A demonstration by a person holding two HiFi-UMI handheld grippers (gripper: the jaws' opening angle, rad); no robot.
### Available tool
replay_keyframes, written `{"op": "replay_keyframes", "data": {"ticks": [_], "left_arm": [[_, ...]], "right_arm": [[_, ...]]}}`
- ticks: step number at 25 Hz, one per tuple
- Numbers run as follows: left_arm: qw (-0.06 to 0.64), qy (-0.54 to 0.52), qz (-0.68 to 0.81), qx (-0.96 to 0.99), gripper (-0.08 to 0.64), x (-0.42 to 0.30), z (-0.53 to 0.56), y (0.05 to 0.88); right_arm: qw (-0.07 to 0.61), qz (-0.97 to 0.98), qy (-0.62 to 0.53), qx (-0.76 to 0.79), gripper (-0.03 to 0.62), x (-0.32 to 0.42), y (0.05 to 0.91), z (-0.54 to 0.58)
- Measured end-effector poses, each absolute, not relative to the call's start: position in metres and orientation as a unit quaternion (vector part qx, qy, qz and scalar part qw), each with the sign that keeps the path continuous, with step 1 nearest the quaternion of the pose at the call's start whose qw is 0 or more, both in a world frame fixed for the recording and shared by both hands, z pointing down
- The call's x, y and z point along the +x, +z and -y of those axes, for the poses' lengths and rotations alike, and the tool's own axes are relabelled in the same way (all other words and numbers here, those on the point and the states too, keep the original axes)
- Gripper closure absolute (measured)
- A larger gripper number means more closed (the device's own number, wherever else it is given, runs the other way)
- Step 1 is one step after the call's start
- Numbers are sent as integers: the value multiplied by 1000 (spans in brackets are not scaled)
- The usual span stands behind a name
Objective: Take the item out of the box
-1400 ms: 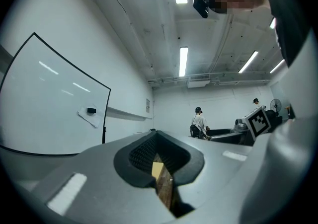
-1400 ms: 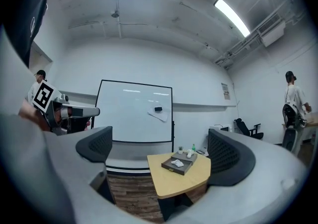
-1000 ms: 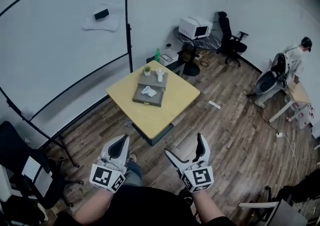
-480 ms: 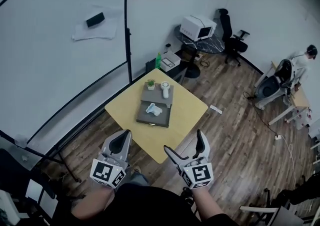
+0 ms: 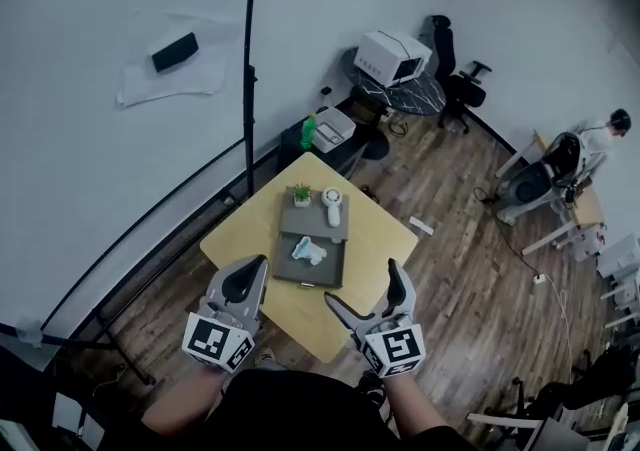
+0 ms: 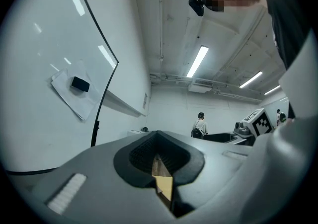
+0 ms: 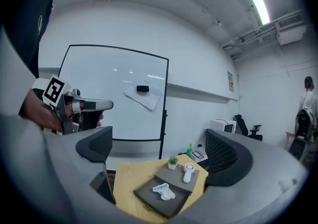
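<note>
A room with a wood-plank floor and a large whiteboard (image 5: 120,139) along the left of the frame holds a square yellow tabletop (image 5: 375,239) at the centre of the head view. On it sits a dark grey box (image 5: 330,277), open on top, and the item (image 5: 309,253), small, white with a touch of blue, lies inside near the box's middle. Just beyond the box, on a grey panel, stand a little potted plant (image 5: 301,195) and a white handheld device (image 5: 333,207).

Both grippers hover at the lower centre of the frame, well short of the box. The left gripper (image 5: 243,279) has its jaws pressed together with nothing between them; the right gripper (image 5: 365,291) has its jaws spread wide and empty, framing the box in its own view.

The item is too small here to be sure, but it looks crumpled and soft, probably light and easily squashed, like a packet or a bit of cloth. A gentle pinch across its bunched middle, from above, seems the best hold.
</note>
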State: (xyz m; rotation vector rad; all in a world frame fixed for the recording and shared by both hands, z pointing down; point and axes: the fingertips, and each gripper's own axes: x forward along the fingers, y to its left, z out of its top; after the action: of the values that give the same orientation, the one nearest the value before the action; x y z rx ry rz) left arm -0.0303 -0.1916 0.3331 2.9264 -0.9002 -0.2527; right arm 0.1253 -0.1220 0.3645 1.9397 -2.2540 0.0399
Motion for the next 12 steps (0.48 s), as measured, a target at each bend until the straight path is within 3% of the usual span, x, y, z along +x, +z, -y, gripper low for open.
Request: {"op": "replay_keyframes", "data": {"ticks": [12], "left_arm": [[54, -75, 300, 950, 560, -11, 239, 348]], "right_arm": [[111, 773, 7, 625, -3, 127, 360, 178]]}}
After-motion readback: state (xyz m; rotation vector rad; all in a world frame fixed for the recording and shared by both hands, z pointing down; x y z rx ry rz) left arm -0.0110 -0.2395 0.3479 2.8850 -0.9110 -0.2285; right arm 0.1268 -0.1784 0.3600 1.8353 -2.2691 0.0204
